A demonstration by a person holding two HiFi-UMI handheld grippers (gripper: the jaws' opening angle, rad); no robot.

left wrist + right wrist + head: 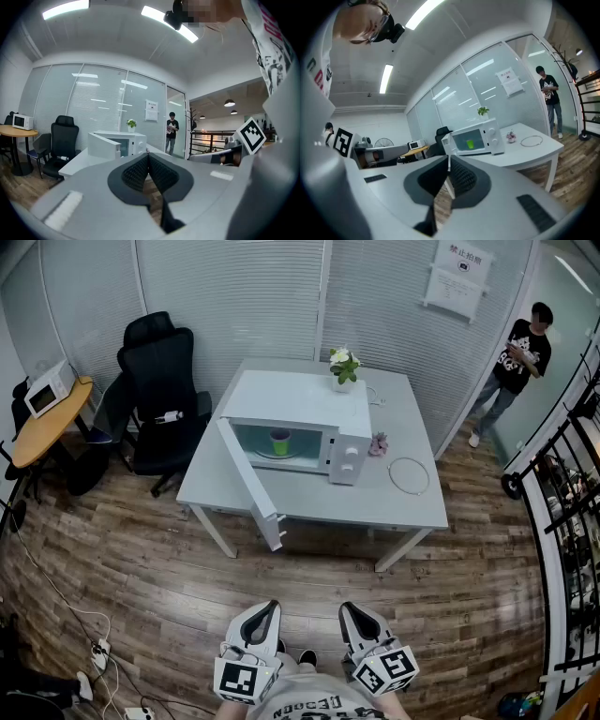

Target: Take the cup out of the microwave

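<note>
A white microwave (300, 423) stands on a grey table (412, 507) with its door (251, 486) swung open toward me. Inside it, a green cup (280, 441) sits upright on the turntable. In the right gripper view the cup (469, 143) shows green inside the microwave (476, 138). Both grippers hang low near my body, well short of the table. My left gripper (270, 607) is shut with nothing in it, its tips (148, 154) touching. My right gripper (349, 609) is also shut and empty, its tips (448, 158) together.
A potted plant (343, 367) stands on the microwave, a small pink item (379, 443) and a white ring (409, 474) lie to its right. Black office chairs (159, 399) stand left of the table. A person (511, 367) stands far right. Cables (84, 629) lie on the wooden floor.
</note>
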